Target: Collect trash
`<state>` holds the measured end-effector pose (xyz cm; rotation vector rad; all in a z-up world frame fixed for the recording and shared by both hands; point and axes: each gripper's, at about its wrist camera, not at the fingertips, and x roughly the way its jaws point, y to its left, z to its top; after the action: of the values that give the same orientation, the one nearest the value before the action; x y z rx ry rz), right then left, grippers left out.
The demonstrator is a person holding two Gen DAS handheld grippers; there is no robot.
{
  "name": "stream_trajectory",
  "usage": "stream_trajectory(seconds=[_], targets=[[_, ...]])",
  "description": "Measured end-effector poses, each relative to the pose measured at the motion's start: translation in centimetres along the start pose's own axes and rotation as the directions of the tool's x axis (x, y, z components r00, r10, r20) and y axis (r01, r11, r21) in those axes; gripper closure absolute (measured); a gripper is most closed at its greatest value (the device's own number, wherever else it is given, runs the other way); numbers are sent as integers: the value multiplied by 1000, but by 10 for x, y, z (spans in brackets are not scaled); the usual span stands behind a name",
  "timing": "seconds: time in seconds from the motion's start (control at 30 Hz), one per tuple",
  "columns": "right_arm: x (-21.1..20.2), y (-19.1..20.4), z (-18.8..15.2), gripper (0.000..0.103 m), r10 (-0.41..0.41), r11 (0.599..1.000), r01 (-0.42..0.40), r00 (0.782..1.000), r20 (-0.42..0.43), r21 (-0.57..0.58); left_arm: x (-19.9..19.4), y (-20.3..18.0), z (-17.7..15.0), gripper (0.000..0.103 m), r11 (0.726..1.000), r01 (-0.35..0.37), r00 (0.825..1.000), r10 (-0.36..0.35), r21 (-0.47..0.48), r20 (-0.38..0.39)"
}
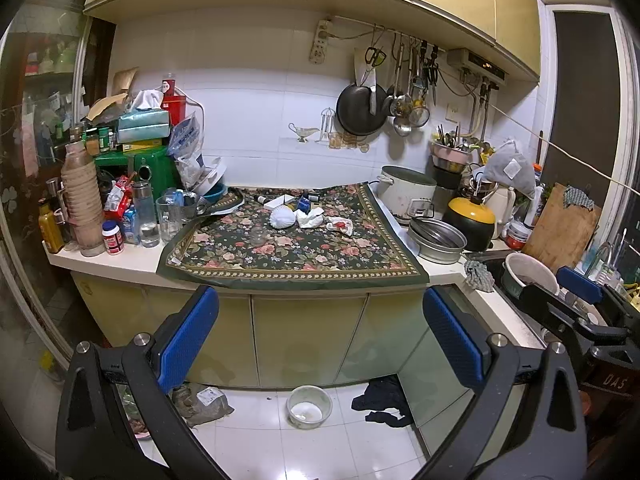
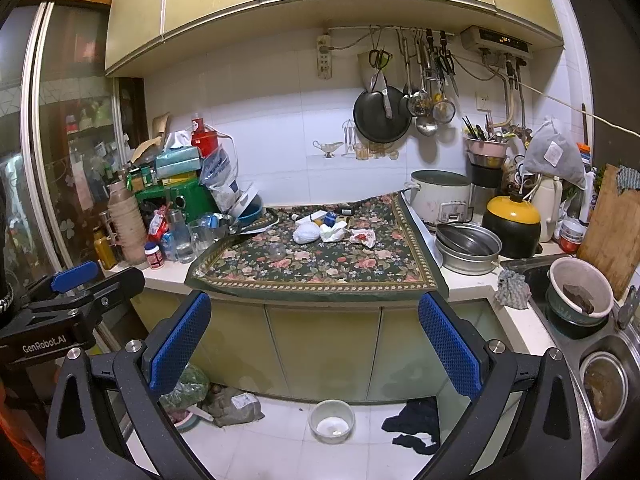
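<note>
Trash lies on a floral cloth (image 1: 292, 248) (image 2: 316, 264) on the counter: a white crumpled ball (image 1: 282, 218) (image 2: 306, 233), a white tissue wad (image 1: 311, 217) (image 2: 333, 233), a red-stained paper (image 1: 341, 225) (image 2: 363, 237), a small clear jar (image 1: 258, 236) (image 2: 277, 251) and small boxes behind. My left gripper (image 1: 320, 332) is open and empty, held back from the counter in front of the cabinet doors. My right gripper (image 2: 316, 338) is open and empty, also back from the counter. Each gripper shows at the edge of the other's view.
Bottles, cups and boxes crowd the counter's left end (image 1: 120, 200). A rice cooker (image 1: 408, 194), steel pans (image 1: 438, 240) and a yellow-black pot (image 1: 470, 216) stand right of the cloth. A sink (image 2: 580, 304) holds bowls. On the floor lie a bowl (image 1: 309, 406), dark cloth (image 1: 384, 400) and bags.
</note>
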<state>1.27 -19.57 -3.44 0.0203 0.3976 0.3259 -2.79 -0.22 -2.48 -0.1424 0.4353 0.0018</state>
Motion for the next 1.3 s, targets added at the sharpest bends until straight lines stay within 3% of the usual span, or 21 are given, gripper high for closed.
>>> stream_trajectory(seconds=[1.0, 1.3], targets=[[10, 4, 1, 0, -43, 999, 43, 999, -14, 4, 8, 6, 3, 0, 1000, 9, 1000, -9, -9, -10], [43, -3, 6, 0, -64, 998, 65, 997, -47, 22, 51, 9, 22, 0, 1000, -9, 999, 9, 12, -37]])
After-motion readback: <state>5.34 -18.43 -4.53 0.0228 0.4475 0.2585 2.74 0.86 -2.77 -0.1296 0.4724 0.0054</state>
